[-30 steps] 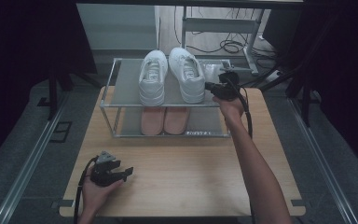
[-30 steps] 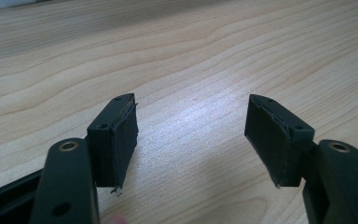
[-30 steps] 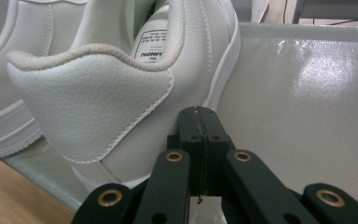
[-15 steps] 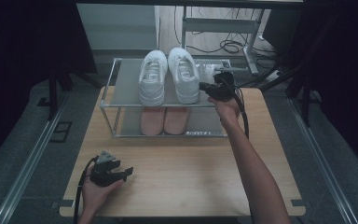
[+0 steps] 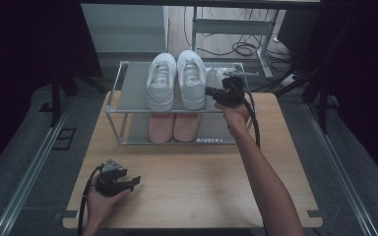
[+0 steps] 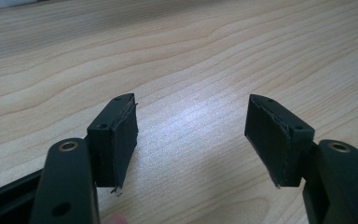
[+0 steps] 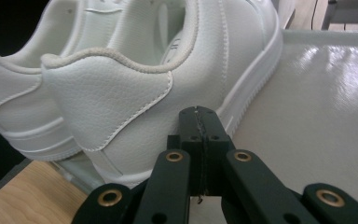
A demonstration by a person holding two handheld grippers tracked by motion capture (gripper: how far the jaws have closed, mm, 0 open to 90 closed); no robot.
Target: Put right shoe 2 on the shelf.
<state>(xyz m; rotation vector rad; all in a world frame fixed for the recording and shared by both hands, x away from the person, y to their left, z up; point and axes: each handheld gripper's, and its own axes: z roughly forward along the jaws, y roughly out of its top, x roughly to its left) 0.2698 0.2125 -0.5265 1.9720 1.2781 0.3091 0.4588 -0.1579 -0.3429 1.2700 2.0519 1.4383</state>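
R gripper [image 5: 211, 92] at the rack's [image 5: 115, 86] top shelf, jaws pressed together, nothing pinched. In the right gripper view the closed tips [image 7: 198, 122] sit against the outer heel side of the R white shoe [image 7: 177, 70], low, just above the sole edge. Looks like a nudge w/ shut jaws, squaring the shoe up beside its mate.

White pair [image 5: 177, 81] sits on top shelf, toes far, heels near, side by side and touching or nearly so. Pink pair [image 5: 173, 125] on lower shelf, directly beneath.

L gripper [image 5: 128, 183] rests near-left on the table [image 5: 202, 187], jaws spread, only bare wood between them; well apart from the rack.

Risks, as I judge them:
- Push lands low at heel only, so the shoe could pivot, heel left, toe swinging right, instead of sliding straight.
- Too much push: R shoe shoves L shoe [image 5: 160, 83] toward the shelf's left part; pair ends up skewed.
- Shelf top looks glossy, so little friction; shoe may slide further than meant.
- Tips could slip off the curved heel and skate over the shelf.
- Rack looks light; a hard shove may shift the whole frame.
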